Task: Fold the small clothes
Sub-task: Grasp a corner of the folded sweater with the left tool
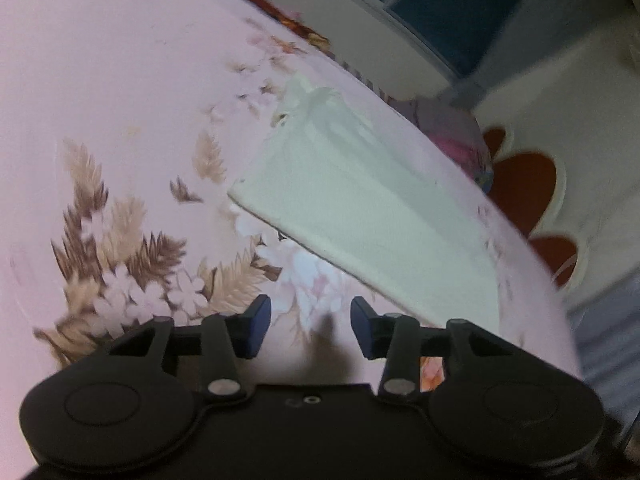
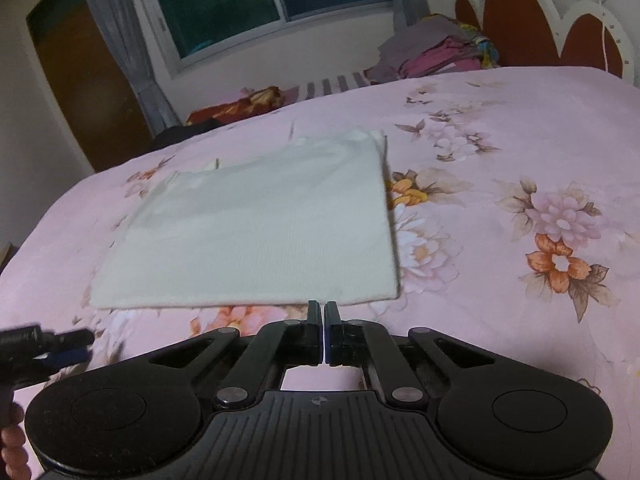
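The right gripper (image 2: 322, 310) is fully closed with nothing between its pads, its tips just at the near edge of the one pale folded garment (image 2: 256, 232). The left gripper (image 1: 311, 322) stands partly open and empty over the pink floral bedsheet (image 1: 120, 100). The garment lies flat on the bed; one pile of clothes (image 2: 436, 54) sits by the headboard (image 2: 520, 12).

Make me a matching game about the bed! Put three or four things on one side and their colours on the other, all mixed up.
Things:
1. folded cloth
2. bedsheet
3. pile of clothes
4. right gripper

Colours:
A. black
B. pink with flowers
C. pale whitish green
D. grey and magenta

Pairs: 1-C, 2-B, 3-D, 4-A
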{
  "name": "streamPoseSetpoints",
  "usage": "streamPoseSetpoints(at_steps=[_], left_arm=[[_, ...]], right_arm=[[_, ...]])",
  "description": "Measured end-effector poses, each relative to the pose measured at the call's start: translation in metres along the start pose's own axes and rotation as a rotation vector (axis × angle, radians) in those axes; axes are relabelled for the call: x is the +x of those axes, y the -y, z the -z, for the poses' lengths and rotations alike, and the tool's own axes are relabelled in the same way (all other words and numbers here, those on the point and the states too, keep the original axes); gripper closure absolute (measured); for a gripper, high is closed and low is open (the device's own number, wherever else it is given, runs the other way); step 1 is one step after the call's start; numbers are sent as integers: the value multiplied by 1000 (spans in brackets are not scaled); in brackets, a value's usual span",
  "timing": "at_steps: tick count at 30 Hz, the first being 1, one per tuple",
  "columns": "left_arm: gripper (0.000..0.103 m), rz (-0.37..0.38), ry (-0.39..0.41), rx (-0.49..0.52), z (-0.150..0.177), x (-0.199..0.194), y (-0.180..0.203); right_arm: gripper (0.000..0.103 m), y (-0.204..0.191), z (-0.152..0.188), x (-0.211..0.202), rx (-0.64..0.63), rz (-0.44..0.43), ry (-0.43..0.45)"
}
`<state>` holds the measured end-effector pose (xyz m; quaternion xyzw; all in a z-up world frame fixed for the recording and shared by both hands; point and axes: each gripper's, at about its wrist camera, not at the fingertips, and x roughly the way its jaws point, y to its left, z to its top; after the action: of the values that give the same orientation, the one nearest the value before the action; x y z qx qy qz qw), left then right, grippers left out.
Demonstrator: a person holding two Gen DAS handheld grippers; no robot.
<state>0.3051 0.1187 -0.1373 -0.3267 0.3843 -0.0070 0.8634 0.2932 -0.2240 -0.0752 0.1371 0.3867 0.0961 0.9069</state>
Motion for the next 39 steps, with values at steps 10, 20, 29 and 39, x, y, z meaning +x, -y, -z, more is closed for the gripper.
streamPoseSetpoints(at_steps=[10, 20, 29, 39], left_arm=[[73, 125, 71, -280, -28, 61, -28], [93, 161, 113, -352, -56, 107, -31], [90, 139, 154, -322, -53, 94, -29], [87, 125, 193, -388, -53, 87, -37]], right_arm=[[101, -24, -28, 41, -17, -23, -32], [101, -70, -82, 136, -17, -48, -70], [101, -92, -99, 175, -29, -50, -86], [101, -93, -100, 181, -36, -50, -106]])
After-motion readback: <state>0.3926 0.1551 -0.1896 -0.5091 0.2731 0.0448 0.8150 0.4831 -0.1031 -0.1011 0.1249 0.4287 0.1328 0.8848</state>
